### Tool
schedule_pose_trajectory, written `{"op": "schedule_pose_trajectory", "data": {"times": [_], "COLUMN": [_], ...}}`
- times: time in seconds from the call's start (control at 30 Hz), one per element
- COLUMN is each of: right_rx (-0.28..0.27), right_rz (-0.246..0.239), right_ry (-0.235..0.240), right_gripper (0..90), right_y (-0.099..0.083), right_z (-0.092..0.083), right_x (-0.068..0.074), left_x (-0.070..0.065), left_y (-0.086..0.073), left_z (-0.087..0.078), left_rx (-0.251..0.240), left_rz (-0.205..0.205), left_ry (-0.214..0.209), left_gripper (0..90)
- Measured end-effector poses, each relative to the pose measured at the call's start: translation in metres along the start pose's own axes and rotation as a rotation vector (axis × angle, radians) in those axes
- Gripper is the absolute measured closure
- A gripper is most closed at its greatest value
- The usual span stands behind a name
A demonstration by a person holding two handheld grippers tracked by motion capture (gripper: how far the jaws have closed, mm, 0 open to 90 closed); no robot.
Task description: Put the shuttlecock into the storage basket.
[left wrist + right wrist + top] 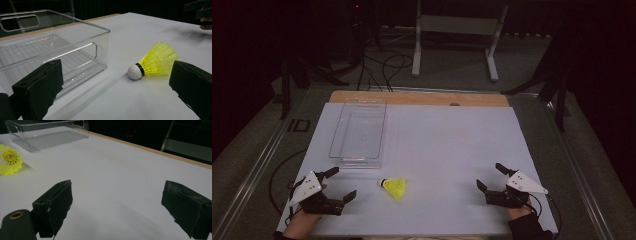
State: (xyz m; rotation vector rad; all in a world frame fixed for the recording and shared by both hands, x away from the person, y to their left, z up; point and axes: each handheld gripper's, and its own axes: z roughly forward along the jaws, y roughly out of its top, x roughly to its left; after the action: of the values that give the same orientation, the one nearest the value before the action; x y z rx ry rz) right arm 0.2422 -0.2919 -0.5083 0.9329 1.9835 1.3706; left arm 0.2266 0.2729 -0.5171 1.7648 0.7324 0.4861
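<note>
High view: yellow shuttlecock (394,187) lies on its side on the white table top (447,145), lower centre of the frame, white cork tip pointing left. Clear plastic bin (358,131) sits upper left of it, near but apart.

Left gripper (335,185), lower left of the frame: jaws spread wide, nothing between them, resting low at the table's near edge, just left of the shuttlecock and not touching it. In the left gripper view the shuttlecock (152,62) sits right of centre between the two black jaws but farther off, with the bin (50,47) filling the upper left.

Right gripper (492,176), lower right of the frame: jaws likewise apart and holding nothing, well away from the shuttlecock. In the right gripper view, bare table lies between the jaws; shuttlecock (10,160) at the left edge, skirt opening towards the camera, bin (47,132) at upper left.
</note>
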Motion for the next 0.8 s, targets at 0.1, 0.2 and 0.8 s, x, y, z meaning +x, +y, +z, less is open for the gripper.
{"op": "schedule_pose_trajectory", "data": {"times": [0.1,0.2,0.8], "right_rx": [-0.002,-0.011,-0.031], "right_rz": [0.009,0.013,0.01], "right_ry": [0.003,0.006,0.008], "right_gripper": [9.8,9.8,9.8], "right_y": [0.0,0.0,0.001], "right_z": [0.0,-0.001,-0.002], "right_x": [0.0,-0.001,0.0], "left_x": [0.001,0.001,0.001], "left_y": [0.0,0.0,0.011], "left_z": [0.0,0.0,0.0], "left_rx": [0.001,0.004,-0.006], "left_rz": [-0.004,-0.003,-0.01], "left_ry": [0.002,0.001,-0.012], "left_gripper": [0.0,0.0,0.0]}}
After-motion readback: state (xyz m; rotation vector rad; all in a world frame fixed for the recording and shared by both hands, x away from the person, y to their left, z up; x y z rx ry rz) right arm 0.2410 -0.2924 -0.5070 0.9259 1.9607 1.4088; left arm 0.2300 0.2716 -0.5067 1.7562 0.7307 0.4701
